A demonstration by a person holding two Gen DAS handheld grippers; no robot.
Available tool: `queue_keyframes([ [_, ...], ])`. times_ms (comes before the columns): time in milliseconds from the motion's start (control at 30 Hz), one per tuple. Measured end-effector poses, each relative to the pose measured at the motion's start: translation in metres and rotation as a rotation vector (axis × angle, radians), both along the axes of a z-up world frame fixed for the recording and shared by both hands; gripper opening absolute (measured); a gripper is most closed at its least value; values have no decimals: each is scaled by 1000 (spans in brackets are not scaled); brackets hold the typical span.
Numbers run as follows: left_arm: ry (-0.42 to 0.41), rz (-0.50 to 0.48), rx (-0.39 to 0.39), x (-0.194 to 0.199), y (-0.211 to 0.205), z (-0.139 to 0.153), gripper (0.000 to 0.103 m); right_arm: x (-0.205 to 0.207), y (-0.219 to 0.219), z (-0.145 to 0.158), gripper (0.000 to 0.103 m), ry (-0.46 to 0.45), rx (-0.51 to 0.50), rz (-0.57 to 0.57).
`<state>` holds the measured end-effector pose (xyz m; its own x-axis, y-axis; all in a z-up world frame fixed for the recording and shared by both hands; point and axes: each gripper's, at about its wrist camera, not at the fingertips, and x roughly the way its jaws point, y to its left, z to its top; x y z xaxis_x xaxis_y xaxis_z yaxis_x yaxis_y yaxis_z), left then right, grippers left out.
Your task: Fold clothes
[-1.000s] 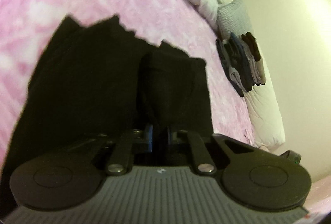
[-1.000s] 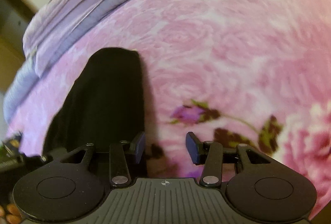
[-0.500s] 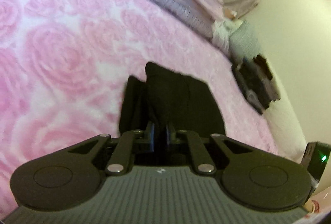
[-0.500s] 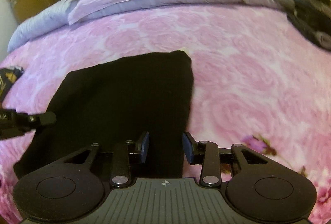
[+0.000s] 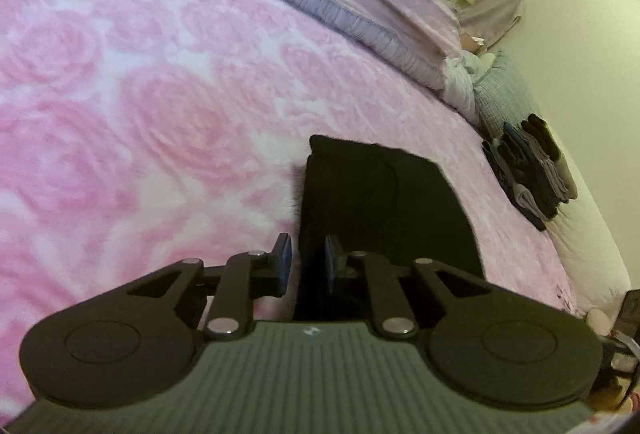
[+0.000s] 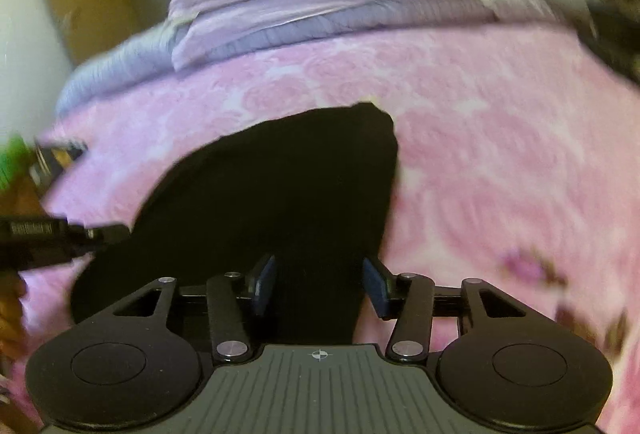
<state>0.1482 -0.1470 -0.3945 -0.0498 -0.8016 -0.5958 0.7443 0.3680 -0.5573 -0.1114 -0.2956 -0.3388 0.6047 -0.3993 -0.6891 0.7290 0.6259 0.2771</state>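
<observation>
Opened a little since earlier: both grippers, left [image 5: 305,260] and right [image 6: 320,284], jaws released, straddling black cloth [image 5: 376,201] on pink bedspread [image 5: 140,93]; folded stack [image 5: 532,173] at three o'clock.

Black garment [image 5: 380,193]; pink rose-print blanket [image 5: 140,93].

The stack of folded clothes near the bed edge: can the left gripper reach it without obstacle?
Probably yes. The left gripper has just been opening around the black garment; only bare blanket lies before the stack.
</observation>
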Motion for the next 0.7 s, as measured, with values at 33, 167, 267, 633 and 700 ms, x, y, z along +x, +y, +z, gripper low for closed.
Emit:
queue_keyframes([
  [33,4,-14,-25,-2,11,6,13,-9,3,3,46,-25,25,-15],
  [167,28,-94,-58,-12,38,17,25,-43,21,8,46,-74,65,-43],
  [267,51,-112,-40,-16,50,9,25,-57,29,2,46,-104,134,-67],
  [633,1,-71,10,-32,74,-11,0,-77,27,-7,46,-213,267,-174],
  [700,-17,-52,12,-32,81,-12,0,-78,27,-8,46,-223,273,-188],
])
